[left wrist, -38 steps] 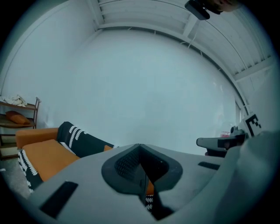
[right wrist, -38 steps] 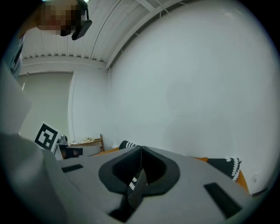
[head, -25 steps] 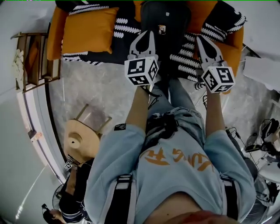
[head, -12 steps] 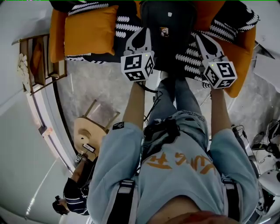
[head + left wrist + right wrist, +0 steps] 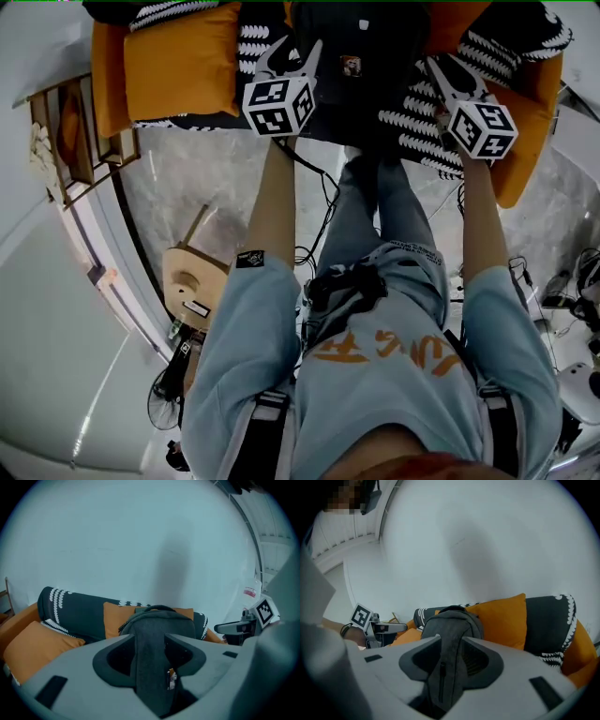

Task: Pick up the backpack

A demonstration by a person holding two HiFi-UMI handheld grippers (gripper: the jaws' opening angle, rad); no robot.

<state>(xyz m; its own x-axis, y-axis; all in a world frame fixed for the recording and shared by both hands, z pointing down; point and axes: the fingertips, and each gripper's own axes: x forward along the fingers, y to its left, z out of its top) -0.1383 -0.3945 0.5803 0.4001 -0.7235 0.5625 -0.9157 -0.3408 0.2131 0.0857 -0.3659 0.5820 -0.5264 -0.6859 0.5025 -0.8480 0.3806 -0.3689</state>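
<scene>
Head view, from largest to smallest: an orange sofa (image 5: 530, 112) runs along the top of the frame, draped with a dark throw (image 5: 422, 117) that has a white pattern. Below it, the person (image 5: 375, 375) fills the centre and bottom of the frame in a light blue shirt, with both arms stretched up towards the sofa. The grey floor (image 5: 202, 178) lies between the person and the sofa.

The dark grey backpack (image 5: 375, 37) stands upright on the sofa seat at top centre, leaning against the back cushions. A large orange cushion (image 5: 178, 61) lies to its left in the frame. A wooden stool (image 5: 192, 281) stands on the floor at centre left.

The left gripper (image 5: 291, 54) is just beside the backpack's left edge, and the right gripper (image 5: 442, 73) is just beside its right edge. Each carries its marker cube (image 5: 277, 105) nearest the camera.

In the left gripper view, the jaws are apart and opening. The backpack's front shows in the gap between them, and the pads are not pressing on it. The right gripper view shows the same: the jaws are apart and opening, and the backpack's side with its zip shows between them, unclamped.

A small orange tag (image 5: 351, 66) sits on the backpack's front.
</scene>
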